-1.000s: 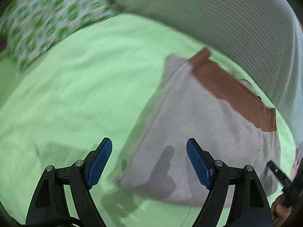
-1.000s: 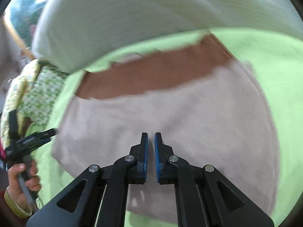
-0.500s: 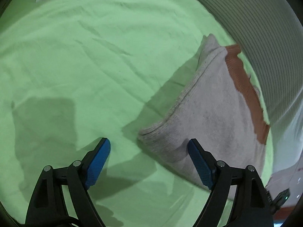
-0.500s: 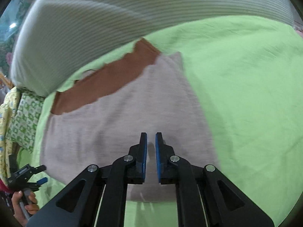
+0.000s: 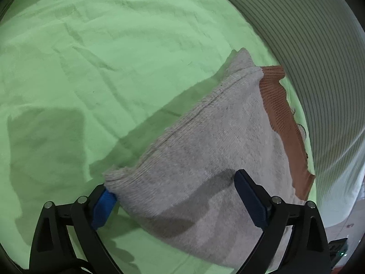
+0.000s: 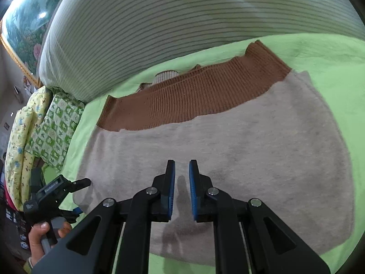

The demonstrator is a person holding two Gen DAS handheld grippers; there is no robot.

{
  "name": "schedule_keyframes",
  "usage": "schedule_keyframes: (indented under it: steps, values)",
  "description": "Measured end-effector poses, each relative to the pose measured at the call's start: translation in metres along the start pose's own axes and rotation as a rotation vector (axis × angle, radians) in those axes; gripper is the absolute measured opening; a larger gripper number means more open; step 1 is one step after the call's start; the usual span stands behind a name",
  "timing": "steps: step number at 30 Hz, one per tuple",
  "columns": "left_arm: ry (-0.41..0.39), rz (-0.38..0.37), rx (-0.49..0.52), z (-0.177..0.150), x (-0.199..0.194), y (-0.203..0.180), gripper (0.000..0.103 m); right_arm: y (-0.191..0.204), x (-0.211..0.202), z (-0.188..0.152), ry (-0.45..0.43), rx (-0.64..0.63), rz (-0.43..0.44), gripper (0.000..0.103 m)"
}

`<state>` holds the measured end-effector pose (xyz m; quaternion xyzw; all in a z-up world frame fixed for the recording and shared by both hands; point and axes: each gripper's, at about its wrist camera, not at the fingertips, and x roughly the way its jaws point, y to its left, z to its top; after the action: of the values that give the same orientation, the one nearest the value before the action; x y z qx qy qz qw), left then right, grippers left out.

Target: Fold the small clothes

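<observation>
left gripper [image 5: 175, 196] now closer than half second ago, wide-open jaws straddling near corner of folded grey garment [image 5: 212, 159], nothing clamped; left blue pad [image 5: 103, 205] partly hidden behind cloth edge. garment lies flat on green sheet [image 5: 91, 68], brown ribbed band [image 6: 194, 96] toward striped pillow [image 6: 182, 22]. right gripper [image 6: 182, 182] hovers over garment middle, fingers now slightly parted, narrow gap, holding nothing. contact with cloth unclear.

Grey sweater [image 6: 228, 159] on green bedsheet [image 5: 114, 68]
</observation>
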<state>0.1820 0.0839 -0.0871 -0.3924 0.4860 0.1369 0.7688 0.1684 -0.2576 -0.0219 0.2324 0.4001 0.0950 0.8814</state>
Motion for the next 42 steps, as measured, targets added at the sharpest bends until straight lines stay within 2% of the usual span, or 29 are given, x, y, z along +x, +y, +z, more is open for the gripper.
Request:
schedule_keyframes:
  steps: [4, 6, 8, 10, 11, 12, 15, 17, 21, 25, 28, 32, 34, 36, 38, 39, 40, 41, 42]
  values:
    - [-0.056, 0.011, 0.031, -0.004, 0.001, -0.007, 0.095, -0.012, 0.005, -0.001, 0.005, 0.027, -0.018, 0.013]
    - [-0.069, 0.006, 0.058, -0.004, 0.001, -0.012, 0.079, -0.020, 0.009, -0.002, 0.017, 0.038, -0.031, 0.013]
    - [-0.064, -0.002, 0.085, -0.003, 0.003, -0.018, 0.068, -0.028, 0.017, -0.004, 0.040, 0.045, -0.045, 0.013]
    - [-0.058, -0.012, 0.114, 0.000, 0.004, -0.025, 0.049, -0.037, 0.032, -0.008, 0.099, 0.061, -0.063, 0.013]
    - [-0.055, -0.023, 0.123, 0.001, 0.004, -0.028, 0.034, -0.039, 0.036, -0.009, 0.104, 0.067, -0.055, 0.013]
    - [-0.056, -0.019, 0.142, 0.001, 0.003, -0.033, 0.027, -0.040, 0.037, -0.009, 0.097, 0.068, -0.051, 0.013]
    - [-0.081, -0.020, 0.196, -0.001, -0.008, -0.047, 0.020, -0.037, 0.037, -0.010, 0.088, 0.049, -0.065, 0.013]
    - [-0.098, -0.037, 0.225, -0.004, -0.017, -0.059, 0.018, -0.039, 0.037, -0.010, 0.085, 0.062, -0.059, 0.013]
    - [-0.136, -0.134, 0.313, -0.014, -0.044, -0.094, 0.017, -0.044, 0.038, -0.011, 0.083, 0.094, -0.043, 0.013]
    - [-0.143, -0.241, 0.470, -0.034, -0.071, -0.144, 0.017, -0.045, 0.038, -0.011, 0.085, 0.093, -0.036, 0.013]
    - [-0.123, -0.313, 0.602, -0.062, -0.071, -0.192, 0.017, -0.053, 0.026, -0.005, 0.096, 0.150, 0.009, 0.013]
    - [-0.067, -0.421, 0.770, -0.108, -0.063, -0.241, 0.017, -0.085, -0.023, 0.001, -0.037, 0.269, 0.022, 0.014]
    - [-0.006, -0.443, 0.850, -0.134, -0.047, -0.257, 0.019, -0.108, -0.041, 0.002, -0.081, 0.341, 0.039, 0.020]
    - [0.085, -0.411, 0.913, -0.158, -0.019, -0.266, 0.028, -0.125, -0.049, 0.002, -0.091, 0.388, 0.043, 0.031]
    - [0.156, -0.346, 0.942, -0.173, 0.006, -0.264, 0.033, -0.134, -0.051, 0.001, -0.098, 0.416, 0.072, 0.034]
    - [0.194, -0.337, 0.943, -0.177, 0.014, -0.260, 0.038, -0.137, -0.052, 0.000, -0.096, 0.428, 0.089, 0.035]
    - [0.217, -0.341, 0.937, -0.178, 0.016, -0.254, 0.042, -0.140, -0.051, 0.000, -0.087, 0.442, 0.105, 0.037]
    - [0.219, -0.342, 0.933, -0.178, 0.015, -0.247, 0.052, -0.141, -0.050, 0.000, -0.087, 0.445, 0.119, 0.039]
    - [0.198, -0.342, 0.936, -0.177, 0.008, -0.240, 0.059, -0.142, -0.050, 0.000, -0.093, 0.443, 0.131, 0.043]
